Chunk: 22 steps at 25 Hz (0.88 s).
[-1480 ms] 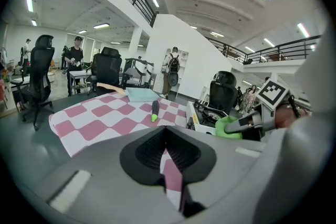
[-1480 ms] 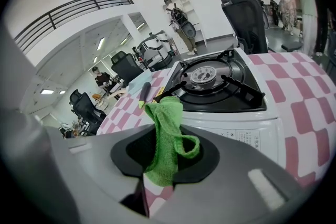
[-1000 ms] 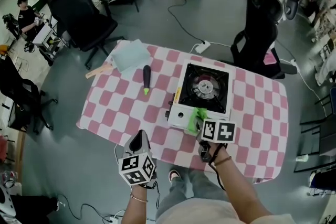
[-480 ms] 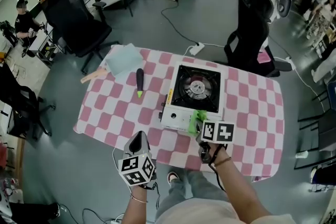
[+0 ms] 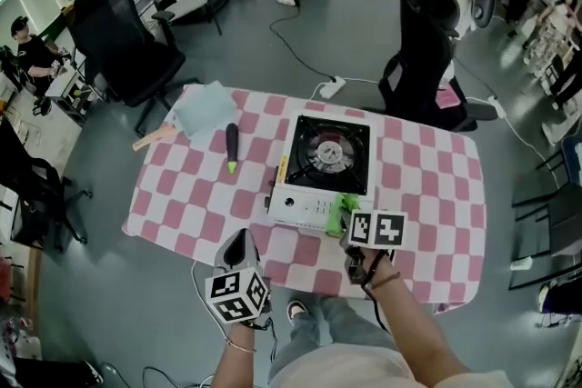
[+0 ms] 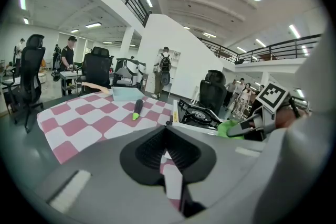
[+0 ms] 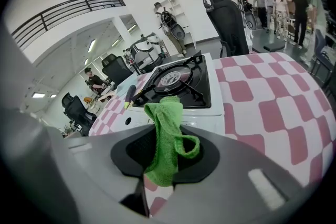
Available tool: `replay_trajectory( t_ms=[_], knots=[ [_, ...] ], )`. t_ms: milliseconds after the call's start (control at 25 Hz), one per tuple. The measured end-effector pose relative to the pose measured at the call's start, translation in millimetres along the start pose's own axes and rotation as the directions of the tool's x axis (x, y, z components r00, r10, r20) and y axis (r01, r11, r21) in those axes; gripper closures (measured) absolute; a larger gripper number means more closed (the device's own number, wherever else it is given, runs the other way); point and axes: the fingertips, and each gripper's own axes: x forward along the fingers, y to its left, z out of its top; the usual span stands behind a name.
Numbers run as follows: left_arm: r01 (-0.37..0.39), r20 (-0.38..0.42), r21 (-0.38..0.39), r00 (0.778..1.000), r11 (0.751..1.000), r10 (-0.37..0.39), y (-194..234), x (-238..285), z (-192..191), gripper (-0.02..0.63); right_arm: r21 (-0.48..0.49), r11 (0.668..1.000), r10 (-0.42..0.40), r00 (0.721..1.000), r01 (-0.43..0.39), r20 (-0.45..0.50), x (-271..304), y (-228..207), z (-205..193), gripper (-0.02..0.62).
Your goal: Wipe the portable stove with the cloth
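Right tool (image 5: 346,215) pinches the green cloth (image 5: 340,202) at the stove's (image 5: 324,161) six o'clock edge. Wiping looks about to start; next, drag it across. Left tool (image 5: 240,242) sits closed, empty.

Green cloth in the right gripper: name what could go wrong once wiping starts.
1. The cloth hangs bunched from the right gripper, so hard jaws might scrape the stove.
2. Its loose loop could snag on the burner grate.
3. The left gripper is off the stove; a push may slide it on the tablecloth.
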Motion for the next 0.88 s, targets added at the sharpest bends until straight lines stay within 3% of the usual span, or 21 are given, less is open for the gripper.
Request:
replay_trajectory(
  t_ms=[880],
  knots=[
    [0.054,-0.010,0.027,0.999,0.998,-0.054,-31,11,-2,0.606,0.044,0.998,-0.051,0.998,0.050,0.024,-26,-44,-3,0.512]
  ],
)
